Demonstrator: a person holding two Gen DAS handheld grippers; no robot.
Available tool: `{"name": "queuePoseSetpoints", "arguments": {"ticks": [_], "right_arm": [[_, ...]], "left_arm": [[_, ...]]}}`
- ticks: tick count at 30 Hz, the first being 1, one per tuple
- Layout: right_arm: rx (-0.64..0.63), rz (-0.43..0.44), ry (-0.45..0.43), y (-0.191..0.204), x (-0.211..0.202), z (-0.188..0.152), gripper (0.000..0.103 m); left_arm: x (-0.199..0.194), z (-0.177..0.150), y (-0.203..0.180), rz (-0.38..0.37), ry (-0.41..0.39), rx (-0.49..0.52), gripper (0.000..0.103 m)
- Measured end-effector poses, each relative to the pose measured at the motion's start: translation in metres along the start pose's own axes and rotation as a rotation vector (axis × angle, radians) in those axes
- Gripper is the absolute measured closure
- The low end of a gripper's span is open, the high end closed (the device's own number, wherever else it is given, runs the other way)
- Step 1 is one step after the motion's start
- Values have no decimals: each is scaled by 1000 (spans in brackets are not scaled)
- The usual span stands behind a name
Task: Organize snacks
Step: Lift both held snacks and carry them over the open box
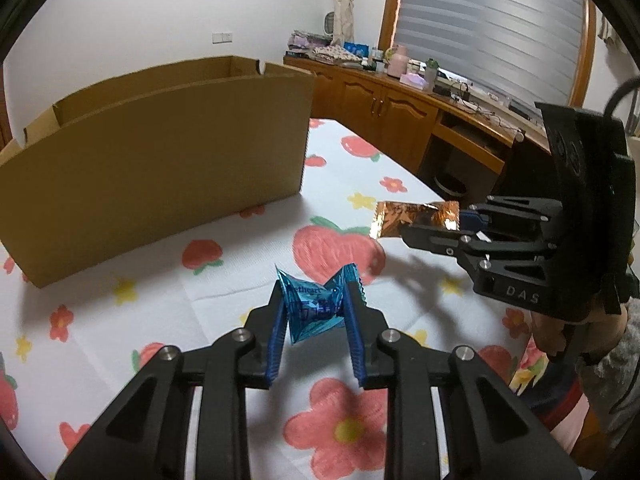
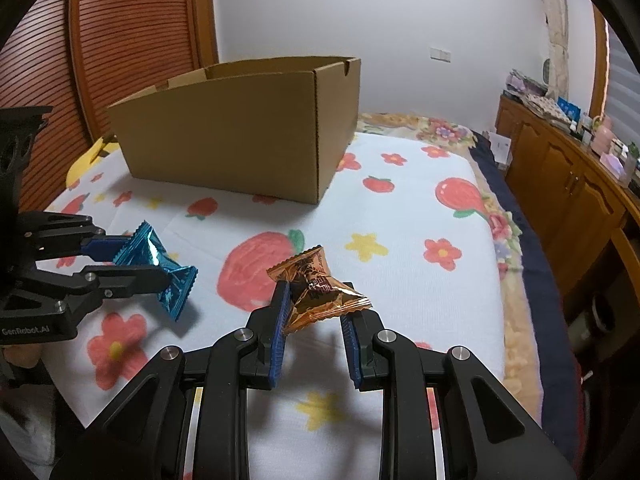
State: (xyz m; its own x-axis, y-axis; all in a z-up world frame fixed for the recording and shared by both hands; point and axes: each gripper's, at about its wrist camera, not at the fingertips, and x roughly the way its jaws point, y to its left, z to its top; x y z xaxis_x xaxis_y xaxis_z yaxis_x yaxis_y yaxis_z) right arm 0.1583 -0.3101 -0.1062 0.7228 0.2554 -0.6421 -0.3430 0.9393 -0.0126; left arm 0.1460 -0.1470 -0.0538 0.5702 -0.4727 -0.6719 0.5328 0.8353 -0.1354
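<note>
My left gripper [image 1: 314,300] is shut on a shiny blue snack packet [image 1: 314,304] and holds it above the flower-print bed cover. The right wrist view shows the same gripper [image 2: 160,264] and blue packet [image 2: 160,268] at the left. My right gripper [image 2: 316,300] is shut on an orange-brown snack packet [image 2: 320,292], also held above the cover. It shows in the left wrist view [image 1: 436,224] at the right with its packet [image 1: 416,218]. An open cardboard box [image 1: 160,168] stands behind both grippers on the bed [image 2: 248,144].
The bed cover [image 2: 420,220] is white with red fruit and flowers. Wooden cabinets [image 1: 384,108] with clutter on top run along the right side under a window. A wooden slatted headboard [image 2: 120,40] stands behind the box. The bed's right edge [image 2: 532,272] drops off.
</note>
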Motion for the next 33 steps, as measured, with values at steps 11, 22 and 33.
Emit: {"name": "queuePoseSetpoints", "arguments": {"ticks": [11,22,33], "right_arm": [[-11,22,-41,13,-13,17,80],[-58,40,-103,33,-25,51,80],[-100,64,-189,52,-24,112,80]], "left_arm": [[-24,17,25,40,-82,-45,78],[-52,46,57,106,-164,-53,78],[-69,85,96,168,-224,-65,78]]}}
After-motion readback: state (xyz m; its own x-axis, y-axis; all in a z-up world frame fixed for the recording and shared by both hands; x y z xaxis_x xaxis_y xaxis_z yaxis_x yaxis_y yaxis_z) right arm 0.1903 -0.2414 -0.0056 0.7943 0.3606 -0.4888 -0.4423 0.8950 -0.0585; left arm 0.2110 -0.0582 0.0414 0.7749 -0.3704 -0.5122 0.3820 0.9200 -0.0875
